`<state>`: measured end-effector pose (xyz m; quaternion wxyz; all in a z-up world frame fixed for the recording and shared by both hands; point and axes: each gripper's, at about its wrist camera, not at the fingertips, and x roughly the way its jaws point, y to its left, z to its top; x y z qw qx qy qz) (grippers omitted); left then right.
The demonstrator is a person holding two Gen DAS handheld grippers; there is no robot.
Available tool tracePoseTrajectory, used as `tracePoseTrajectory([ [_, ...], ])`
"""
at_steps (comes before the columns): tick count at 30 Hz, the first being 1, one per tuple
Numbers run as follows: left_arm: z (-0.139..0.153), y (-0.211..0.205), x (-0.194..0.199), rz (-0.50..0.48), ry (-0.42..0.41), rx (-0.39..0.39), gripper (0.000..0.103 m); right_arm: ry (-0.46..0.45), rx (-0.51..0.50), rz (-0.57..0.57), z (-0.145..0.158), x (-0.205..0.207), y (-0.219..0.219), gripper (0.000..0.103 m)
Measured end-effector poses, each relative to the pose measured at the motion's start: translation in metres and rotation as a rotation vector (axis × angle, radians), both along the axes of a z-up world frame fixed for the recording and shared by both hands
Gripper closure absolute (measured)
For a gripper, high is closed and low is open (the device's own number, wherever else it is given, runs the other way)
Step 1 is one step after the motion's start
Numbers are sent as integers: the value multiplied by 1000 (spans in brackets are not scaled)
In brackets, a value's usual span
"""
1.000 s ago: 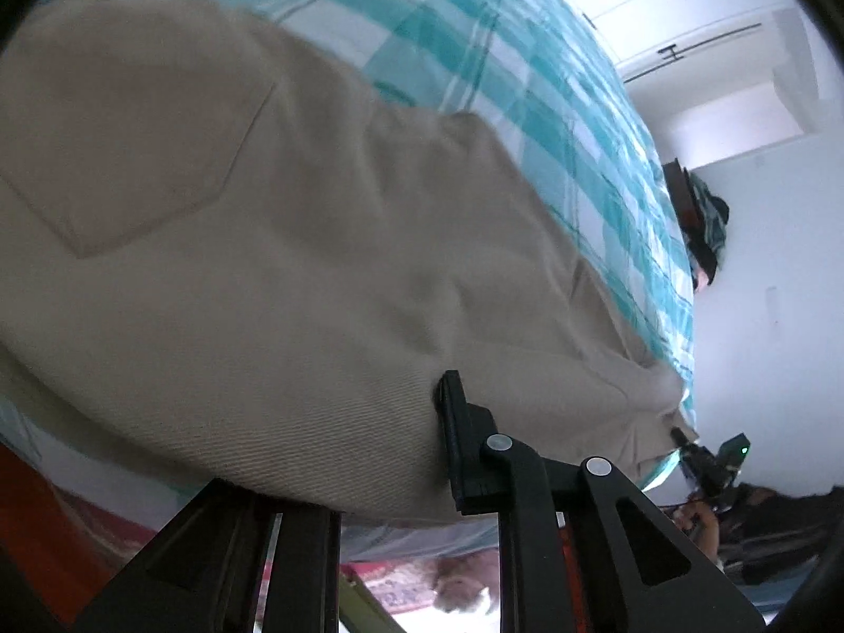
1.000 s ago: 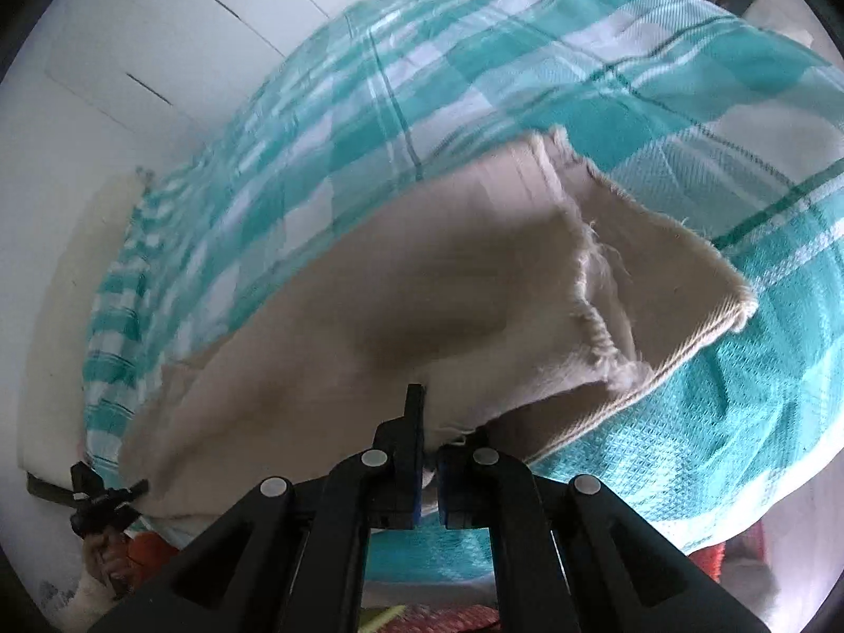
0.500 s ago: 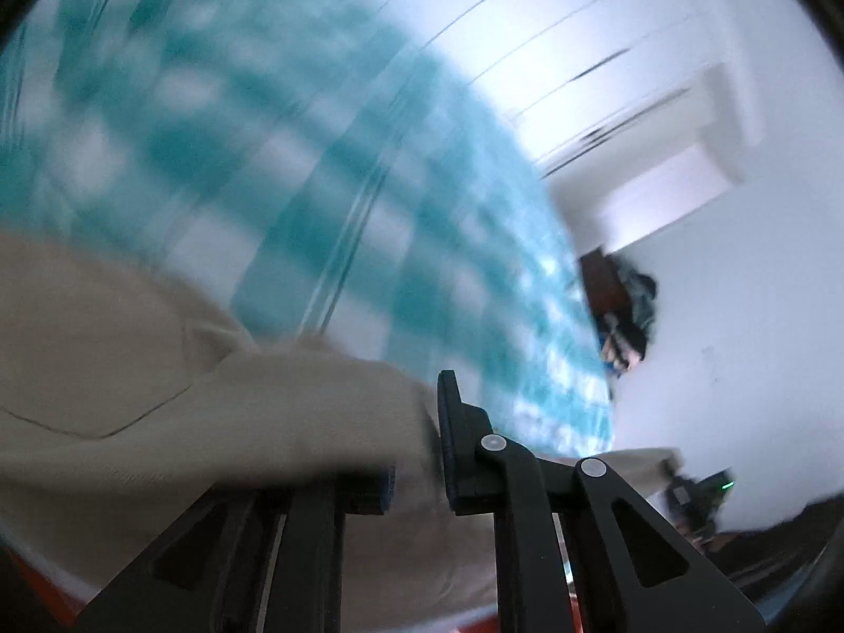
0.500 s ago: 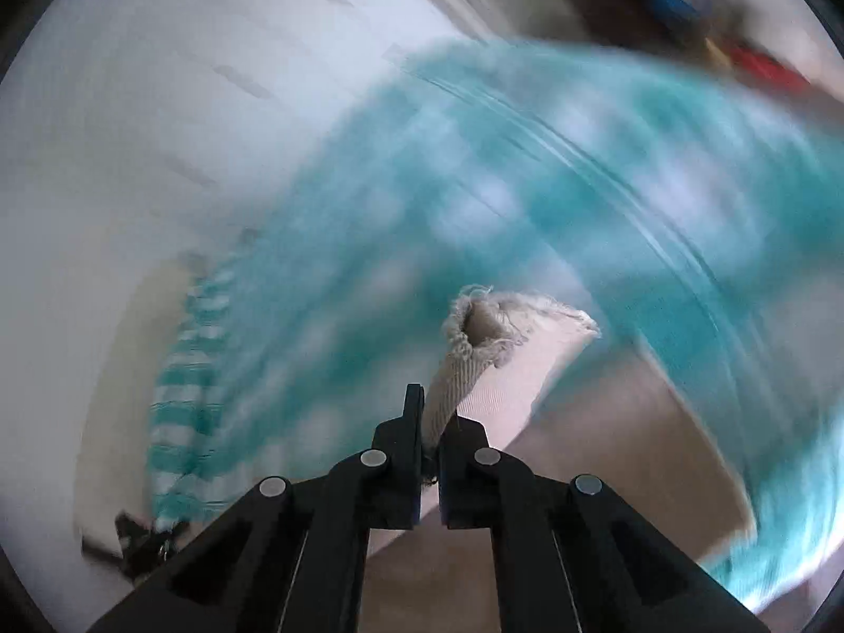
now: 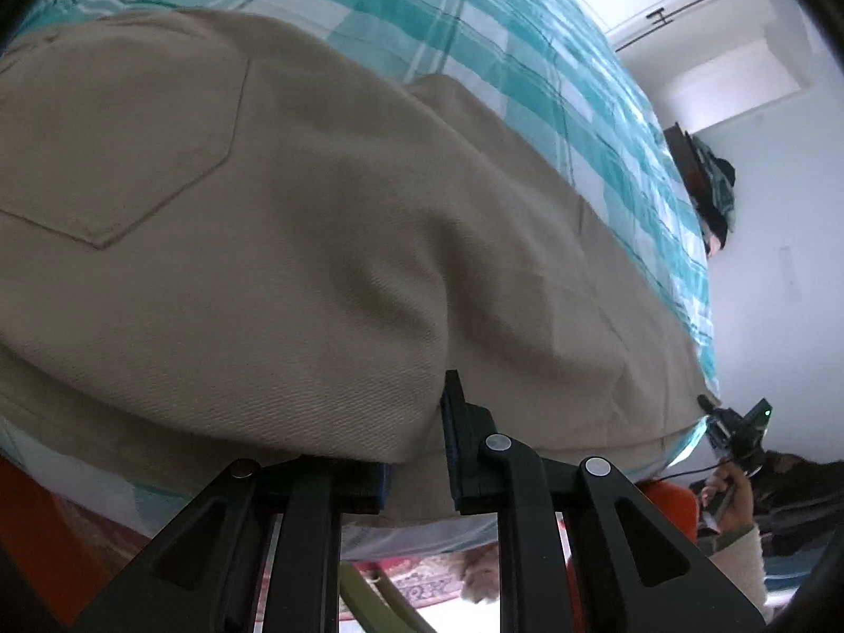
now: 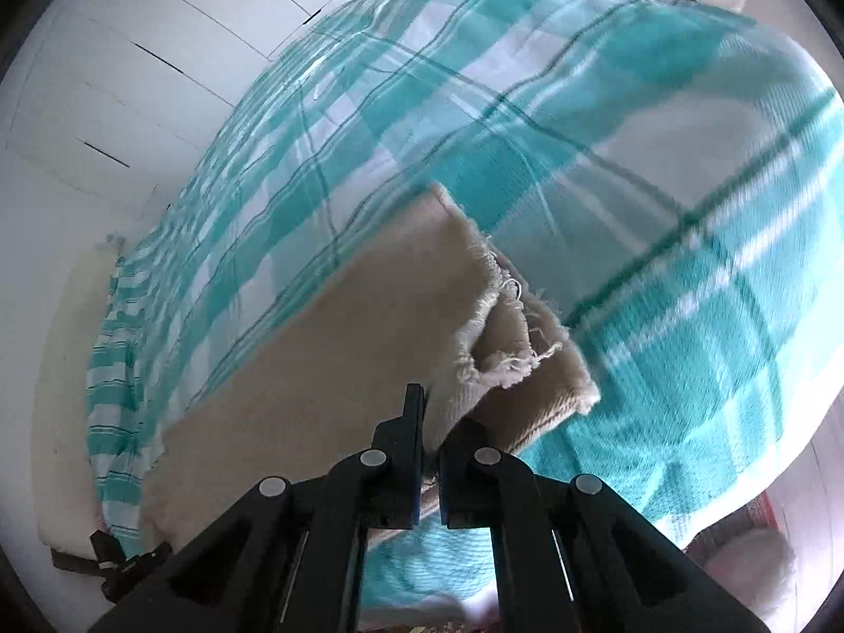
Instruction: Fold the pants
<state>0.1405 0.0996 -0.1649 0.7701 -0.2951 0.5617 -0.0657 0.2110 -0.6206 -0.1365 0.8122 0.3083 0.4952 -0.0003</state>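
Beige pants lie lengthwise on a teal and white checked bedspread, a back pocket facing up at the left. My left gripper is at the near edge of the seat, its jaws close together around a fold of the cloth. In the right wrist view the pants stretch away to the left, with frayed leg hems stacked. My right gripper is shut on the hem end of the upper leg.
The bedspread covers the whole bed. White wardrobe doors stand behind it. A dark chair with clothes is at the far right. The other gripper shows at the bed's end.
Both grippers swung up fast with the cloth half a second ago and have come back down. The pants lie flat on the bed again, the leg hems stacked.
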Motion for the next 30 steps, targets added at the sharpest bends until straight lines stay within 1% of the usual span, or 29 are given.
tracePoseTrajectory([
  [2,9,0,-2,-4,-20,5,89,-12,6,-9,3,0,1,98],
  [3,16,0,-3,-9,-39,5,92,-14,5,-7,6,-2,-3,98],
  [4,19,2,-7,-19,-55,2,95,-23,0,1,12,-1,-2,98],
  [5,24,1,-9,-32,-67,14,95,-43,-2,8,21,1,0,99],
  [7,21,-1,-10,-52,-57,38,97,-73,-11,20,36,0,3,99],
  [8,10,-3,-10,-55,-22,41,98,-68,-24,25,35,-1,4,99],
  [9,2,-2,-11,-44,11,32,98,-42,-42,30,30,-1,4,99],
  [10,-3,-1,-14,-30,31,19,99,0,-57,28,21,0,4,99],
  [11,-7,-1,-20,-18,36,9,100,26,-54,18,13,-1,3,99],
  [12,-5,0,-23,-19,29,11,100,38,-38,-9,5,-4,-1,99],
  [14,0,-2,-26,-36,13,26,100,19,-21,-47,0,-12,-3,99],
  [16,0,-3,-25,-51,12,37,100,12,-49,-53,-2,-14,1,99],
  [19,-8,-2,-26,-36,25,25,100,5,-111,-43,-5,-14,7,99],
  [21,-9,1,-27,-11,-7,0,99,3,-117,-57,-8,-15,7,99],
  [22,-9,6,-28,22,-17,-16,92,-5,-112,-66,-8,-16,7,99],
  [23,-10,10,-31,55,-19,-37,73,-10,-106,-71,-9,-16,7,99],
  [24,-12,15,-32,81,-28,-73,63,-15,-97,-78,-10,-17,5,100],
  [25,-13,21,-35,104,-43,-120,50,-19,-85,-84,-10,-18,3,100],
  [26,-12,30,-39,145,-61,-168,44,-23,-75,-89,-11,-19,1,100],
  [28,-12,40,-44,184,-76,-191,42,-25,-72,-89,-11,-19,1,100],
  [30,-11,50,-48,236,-88,-194,42,-28,-75,-90,-10,-18,2,99],
])
